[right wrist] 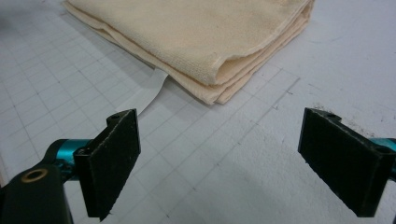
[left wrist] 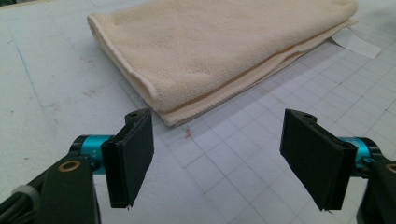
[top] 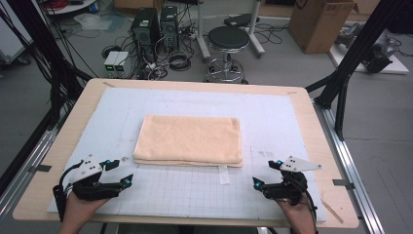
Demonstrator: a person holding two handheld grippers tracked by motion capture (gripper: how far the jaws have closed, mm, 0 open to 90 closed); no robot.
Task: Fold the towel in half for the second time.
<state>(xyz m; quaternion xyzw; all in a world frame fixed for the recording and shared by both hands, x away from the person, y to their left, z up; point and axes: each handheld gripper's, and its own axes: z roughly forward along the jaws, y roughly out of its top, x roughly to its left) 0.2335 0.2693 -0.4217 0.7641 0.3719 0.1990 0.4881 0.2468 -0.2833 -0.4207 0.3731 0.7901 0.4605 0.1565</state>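
Neatly folded cream towel (top: 189,139) lying mid-mat on the white gridded mat (top: 195,190), layered edges toward the near side, handy for a pinch at either near corner. Left gripper (top: 121,172) and right gripper (top: 263,174) parked just short of those corners, jaws spread wide, holding nothing, probably poised for an unfold or refold. White care tag (top: 223,174) poking from the near edge; no legible print on it, no brand anywhere.

Grey floor, black stool (top: 228,39), computer towers (top: 155,27), cardboard box (top: 319,22)
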